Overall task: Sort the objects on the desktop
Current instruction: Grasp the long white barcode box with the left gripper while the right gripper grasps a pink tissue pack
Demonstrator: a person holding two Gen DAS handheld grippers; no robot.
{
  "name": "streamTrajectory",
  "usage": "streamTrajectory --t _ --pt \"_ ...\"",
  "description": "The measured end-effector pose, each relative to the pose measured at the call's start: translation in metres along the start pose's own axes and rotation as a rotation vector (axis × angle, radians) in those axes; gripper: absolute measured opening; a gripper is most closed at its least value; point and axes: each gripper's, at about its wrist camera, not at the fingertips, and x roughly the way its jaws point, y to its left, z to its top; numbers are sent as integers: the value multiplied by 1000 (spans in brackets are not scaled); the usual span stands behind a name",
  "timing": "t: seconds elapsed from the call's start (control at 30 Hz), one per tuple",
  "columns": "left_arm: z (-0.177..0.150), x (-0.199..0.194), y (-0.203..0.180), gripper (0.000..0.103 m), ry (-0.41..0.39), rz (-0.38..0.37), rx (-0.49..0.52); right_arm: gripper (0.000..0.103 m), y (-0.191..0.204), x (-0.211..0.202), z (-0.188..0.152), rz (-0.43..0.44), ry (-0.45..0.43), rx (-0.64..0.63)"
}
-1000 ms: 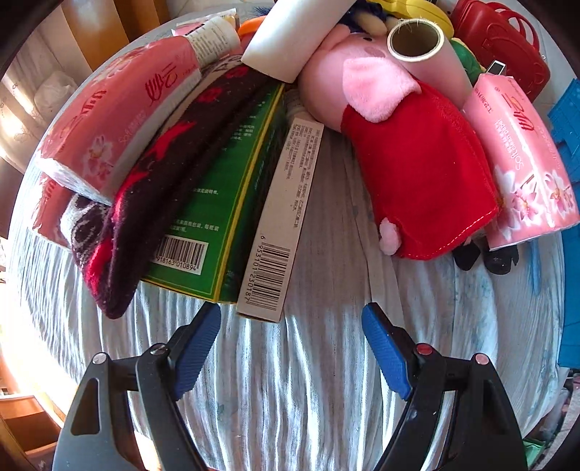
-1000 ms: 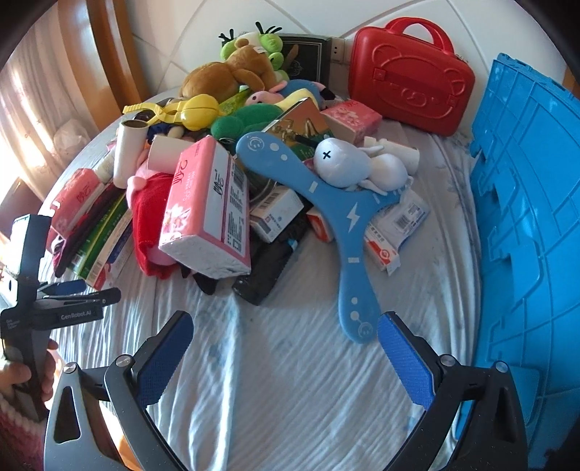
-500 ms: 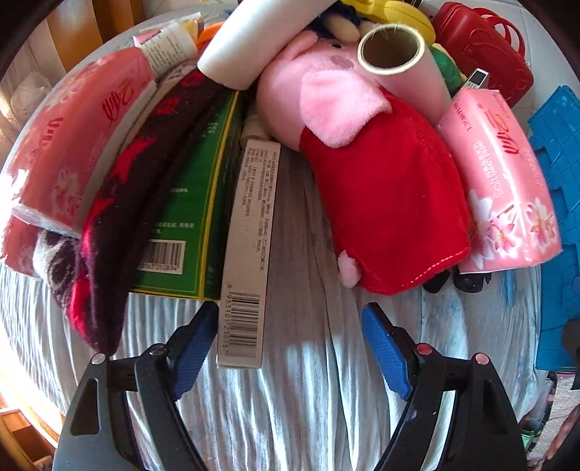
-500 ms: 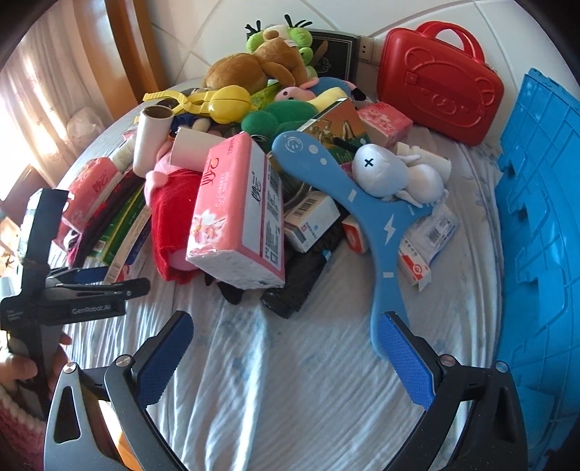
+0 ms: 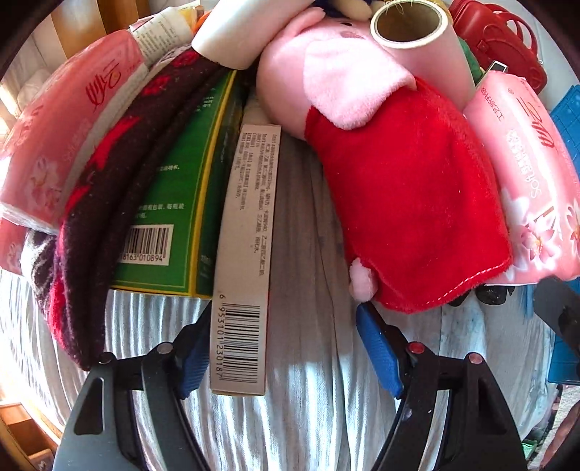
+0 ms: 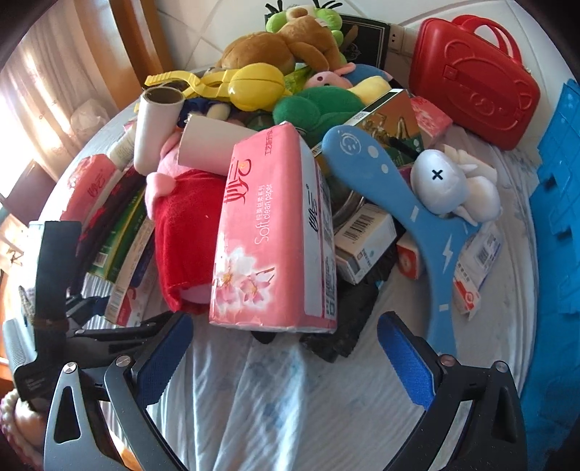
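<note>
A long beige barcode box (image 5: 246,253) lies on the striped cloth, leaning against a green box (image 5: 170,203). My left gripper (image 5: 286,349) straddles its near end, and its jaws are closing. The left pad sits against the box's side, while the right pad stands well apart from it. A pink pig plush in a red dress (image 5: 409,203) lies just right of the box. My right gripper (image 6: 286,344) is open and holds nothing, just short of an upright pink tissue pack (image 6: 272,232). In the right wrist view the left gripper (image 6: 98,306) shows at the left edge.
A dark red knit cloth (image 5: 105,203) and another tissue pack (image 5: 61,126) cover the green box. Cardboard tubes (image 5: 409,25), a blue boomerang (image 6: 409,224), a grey-white plush (image 6: 446,188), small boxes and more plush toys are heaped behind. A red case (image 6: 475,83) stands at the back, a blue crate (image 6: 558,253) at the right.
My left gripper moved forward until the beige box's end came between its jaws, which narrowed a little. My right gripper drew nearer to the pink tissue pack.
</note>
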Motion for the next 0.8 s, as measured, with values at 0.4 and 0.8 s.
streamTrajectory --t 0.4,0.8 --pt "-30 -22 -14 26 -21 2 40 56 1 -4 -18 -39 -31 -28" --pt "-97 -39 -29 26 12 11 120 55 -25 -16 -99 1 84 28"
